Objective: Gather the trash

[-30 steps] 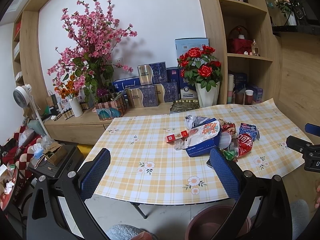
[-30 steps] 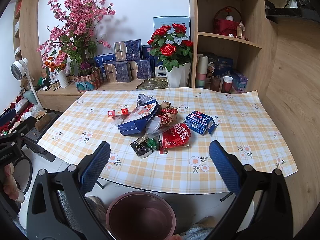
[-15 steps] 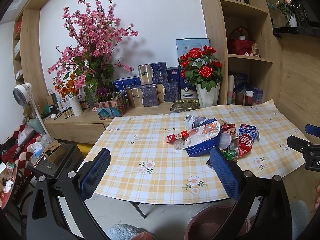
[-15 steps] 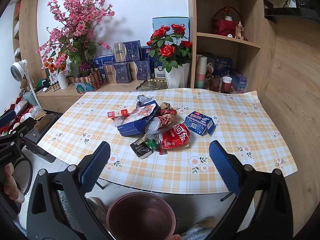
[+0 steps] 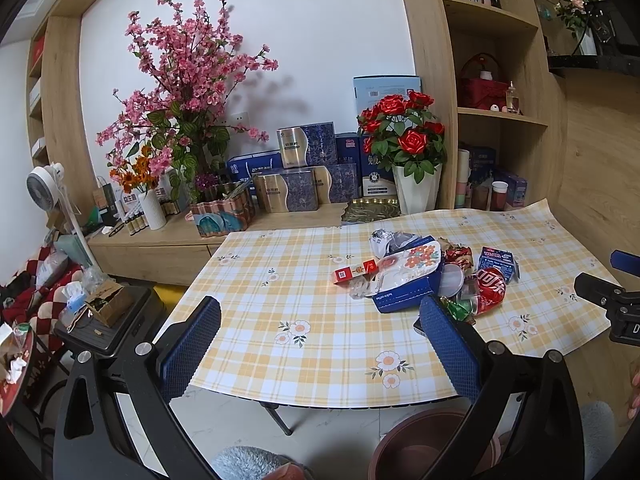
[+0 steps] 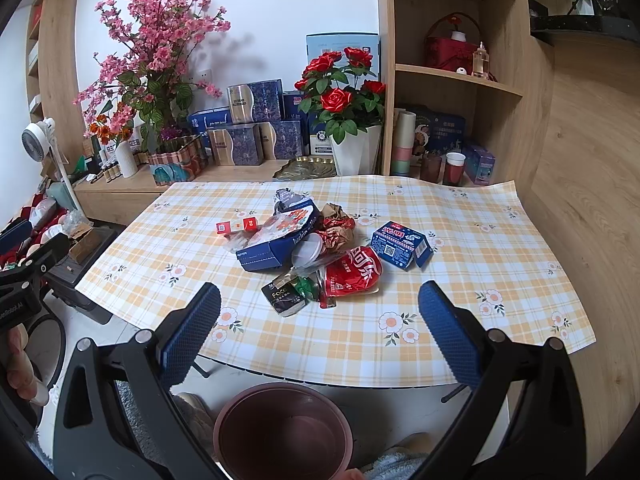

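Both tools were wide open and empty: left tool (image 5: 320, 344) and right tool (image 6: 320, 334) hung off the near edge of the tabletop (image 6: 500, 280), touching nothing. Trash sat piled mid-tabletop: dark blue box (image 6: 280, 246), crushed red can (image 6: 352, 272), small blue carton (image 6: 402, 245), red-and-white pack (image 6: 236, 225), black wrapper (image 6: 285, 300), all bunched close together. Brown bin (image 6: 284, 432) stood on the floor just under the near edge.
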`<state>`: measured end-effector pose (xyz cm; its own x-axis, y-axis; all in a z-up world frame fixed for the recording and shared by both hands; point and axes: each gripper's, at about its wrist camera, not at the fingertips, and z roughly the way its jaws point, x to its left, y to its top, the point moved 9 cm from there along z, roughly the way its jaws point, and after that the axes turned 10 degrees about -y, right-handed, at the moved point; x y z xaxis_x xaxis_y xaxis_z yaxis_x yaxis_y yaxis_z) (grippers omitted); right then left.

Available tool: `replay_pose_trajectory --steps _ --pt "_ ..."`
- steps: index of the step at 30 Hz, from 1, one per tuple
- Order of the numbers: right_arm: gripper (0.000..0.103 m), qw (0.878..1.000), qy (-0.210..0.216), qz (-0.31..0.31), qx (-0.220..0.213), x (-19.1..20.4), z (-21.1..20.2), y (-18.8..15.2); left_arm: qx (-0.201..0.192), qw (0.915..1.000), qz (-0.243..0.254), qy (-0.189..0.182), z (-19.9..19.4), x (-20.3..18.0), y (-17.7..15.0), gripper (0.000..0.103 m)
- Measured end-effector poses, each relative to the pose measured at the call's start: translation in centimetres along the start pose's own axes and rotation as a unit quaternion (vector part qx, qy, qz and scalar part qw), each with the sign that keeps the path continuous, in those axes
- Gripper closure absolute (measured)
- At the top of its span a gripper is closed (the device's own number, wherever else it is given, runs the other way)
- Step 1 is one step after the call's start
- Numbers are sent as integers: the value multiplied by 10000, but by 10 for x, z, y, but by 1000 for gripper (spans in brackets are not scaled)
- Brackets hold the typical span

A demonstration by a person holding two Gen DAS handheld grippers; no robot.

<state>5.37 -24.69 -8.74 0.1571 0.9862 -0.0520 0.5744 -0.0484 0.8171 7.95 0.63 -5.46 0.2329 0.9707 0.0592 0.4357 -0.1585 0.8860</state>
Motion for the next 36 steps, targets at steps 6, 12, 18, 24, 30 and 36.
replay_pose_trajectory --steps 6,12,18,24,30,36 --pt "6 10000 1 -1 -1 0 0 0 1 10000 -7 4 0 0 0 5" --pt "6 10000 -1 0 1 0 0 0 2 10000 -10 -2 0 1 0 5" --pt "6 10000 10 4 -21 0 0 0 -135 9999 -107 -13 0 6 -3 5" --pt "6 9999 100 67 124 3 15 -10 -287 9949 -386 -887 13 3 -10 5" --pt "6 9993 188 140 288 0 39 -18 89 9940 -598 -910 44 11 -24 5" --pt "6 9993 169 46 318 0 62 -24 152 9963 -534 -656 67 25 -29 5"
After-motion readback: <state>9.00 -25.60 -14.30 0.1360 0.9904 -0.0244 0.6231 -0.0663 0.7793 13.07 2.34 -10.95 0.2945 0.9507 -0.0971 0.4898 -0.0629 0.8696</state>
